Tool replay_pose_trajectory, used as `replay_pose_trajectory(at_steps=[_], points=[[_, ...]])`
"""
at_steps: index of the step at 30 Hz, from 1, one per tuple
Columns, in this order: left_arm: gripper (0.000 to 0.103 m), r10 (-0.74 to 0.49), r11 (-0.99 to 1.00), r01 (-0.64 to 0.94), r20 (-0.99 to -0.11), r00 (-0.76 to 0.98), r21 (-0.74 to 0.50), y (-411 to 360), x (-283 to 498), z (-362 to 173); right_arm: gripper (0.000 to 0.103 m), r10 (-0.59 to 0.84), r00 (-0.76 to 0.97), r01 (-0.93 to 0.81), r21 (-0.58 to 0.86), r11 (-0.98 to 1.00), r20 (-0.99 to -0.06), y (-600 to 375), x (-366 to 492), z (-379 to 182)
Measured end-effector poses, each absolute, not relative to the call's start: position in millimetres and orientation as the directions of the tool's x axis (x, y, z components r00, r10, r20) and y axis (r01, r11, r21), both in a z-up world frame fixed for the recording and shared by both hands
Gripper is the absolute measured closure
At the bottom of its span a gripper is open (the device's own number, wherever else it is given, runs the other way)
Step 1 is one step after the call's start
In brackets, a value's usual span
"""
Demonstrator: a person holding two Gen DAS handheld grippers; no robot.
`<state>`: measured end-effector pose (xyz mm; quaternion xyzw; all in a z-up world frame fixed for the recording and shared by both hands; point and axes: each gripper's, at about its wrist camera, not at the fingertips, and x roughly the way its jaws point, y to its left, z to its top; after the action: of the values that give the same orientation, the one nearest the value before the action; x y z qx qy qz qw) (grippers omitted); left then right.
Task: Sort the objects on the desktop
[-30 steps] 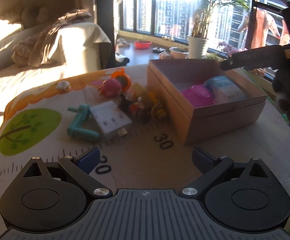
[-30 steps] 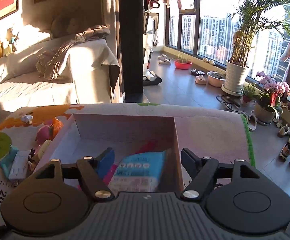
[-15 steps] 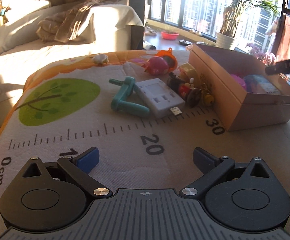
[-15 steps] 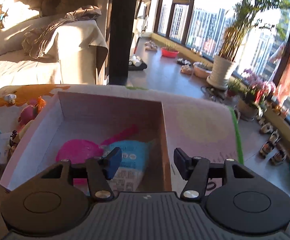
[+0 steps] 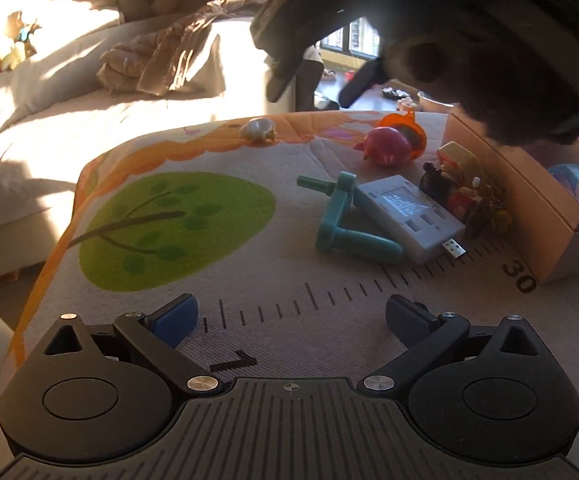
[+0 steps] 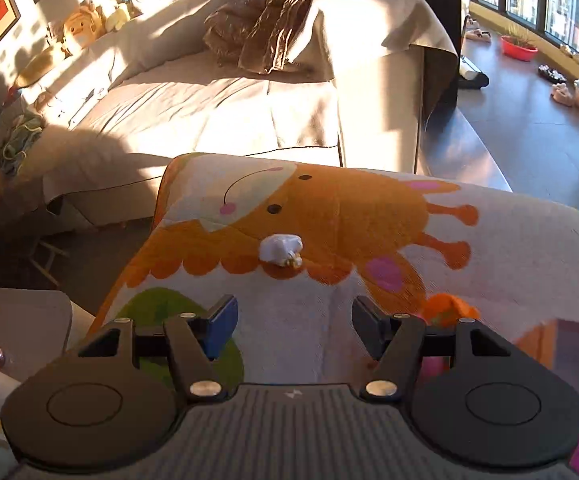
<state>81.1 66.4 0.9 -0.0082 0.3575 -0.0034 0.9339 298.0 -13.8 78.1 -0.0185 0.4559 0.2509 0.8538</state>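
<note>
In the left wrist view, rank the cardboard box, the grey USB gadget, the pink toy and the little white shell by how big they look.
1. cardboard box, though partly cut off and covered
2. grey USB gadget
3. pink toy
4. white shell
The toy and the shell lie farther from the camera, so their real sizes may be understated.

My left gripper [image 5: 291, 314], jaws spread wide and empty, held low and level. My right gripper [image 6: 293, 328], jaws likewise parted and empty, raised higher; its dark underside [image 5: 469, 32] crosses the upper right of the left wrist view.
</note>
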Motion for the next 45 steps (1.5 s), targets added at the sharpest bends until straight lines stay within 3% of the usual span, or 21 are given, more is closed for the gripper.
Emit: replay_pose_trajectory(at_steps=[7,9,10,19,27,32,36,45], points=[[0.0,-0.037,0.999,0.017,-0.654,0.755,-0.037,67,78,1,0.043,0.331,0.484,-0.423,0.115,0.899,-0.81,50,348,39],[0.0,-0.04,0.999,0.017,-0.655,0.755,-0.041,67,79,1,0.063,0.311,0.466,-0.42,0.102,0.902,-0.828,51,352,31],[0.0,-0.043,0.999,0.017,-0.654,0.755,-0.046,68,79,1,0.065,0.315,0.457,-0.42,0.11,0.901,-0.832,48,352,29],[0.0,-0.071,0.997,0.046,-0.655,0.752,-0.055,65,74,0,0.065,0.439,0.347,-0.438,0.271,0.857,-0.829,-31,277,72],[0.0,-0.134,0.983,0.184,-0.675,0.725,0.002,26,43,-2,0.064,0.409,0.247,-0.428,0.28,0.86,-0.879,-99,182,65],[0.0,-0.146,0.976,0.217,-0.688,0.711,0.018,6,30,-2,0.054,0.459,0.34,-0.407,0.311,0.859,-0.821,-144,139,77],[0.0,-0.132,0.979,0.204,-0.693,0.709,0.022,3,33,0,0.053,0.47,0.4,-0.357,0.339,0.871,-0.787,-184,122,84],[0.0,-0.099,0.995,0.054,-0.638,0.764,-0.089,29,88,23,0.047,0.404,0.521,-0.356,0.239,0.903,-0.752,-220,85,67]])
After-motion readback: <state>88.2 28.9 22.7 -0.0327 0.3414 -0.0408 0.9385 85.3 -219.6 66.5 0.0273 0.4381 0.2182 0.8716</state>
